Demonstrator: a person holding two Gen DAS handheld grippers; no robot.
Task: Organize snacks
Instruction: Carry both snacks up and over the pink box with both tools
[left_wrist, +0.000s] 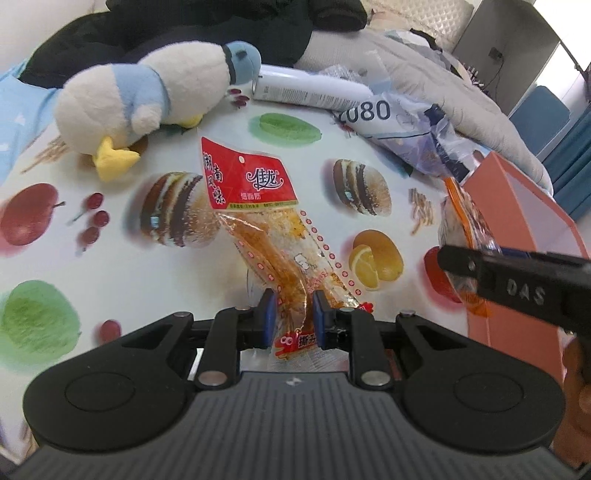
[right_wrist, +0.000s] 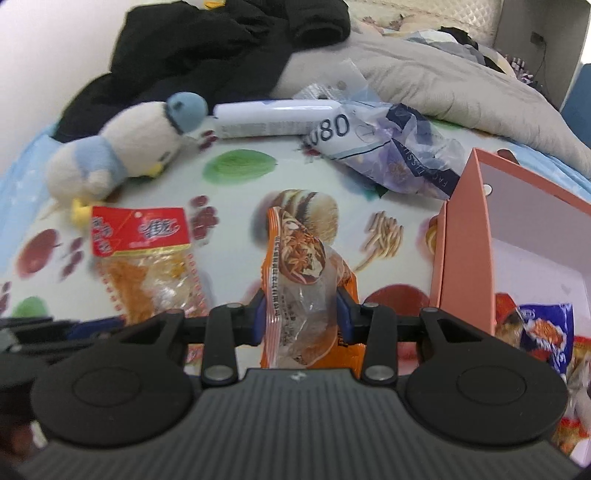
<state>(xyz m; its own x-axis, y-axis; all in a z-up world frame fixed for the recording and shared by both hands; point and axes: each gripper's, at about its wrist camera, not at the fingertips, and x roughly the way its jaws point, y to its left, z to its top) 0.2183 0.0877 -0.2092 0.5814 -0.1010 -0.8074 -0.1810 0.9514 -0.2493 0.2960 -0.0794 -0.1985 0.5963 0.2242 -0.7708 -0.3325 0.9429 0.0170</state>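
Over the food-print cloth, left gripper clamped on a red packet, right gripper pinching an orange packet (both lifted), pink box beside.

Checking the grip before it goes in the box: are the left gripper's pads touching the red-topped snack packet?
Touching. The left wrist view shows the left gripper with both blue pads pinching the red-topped snack packet's clear lower end.
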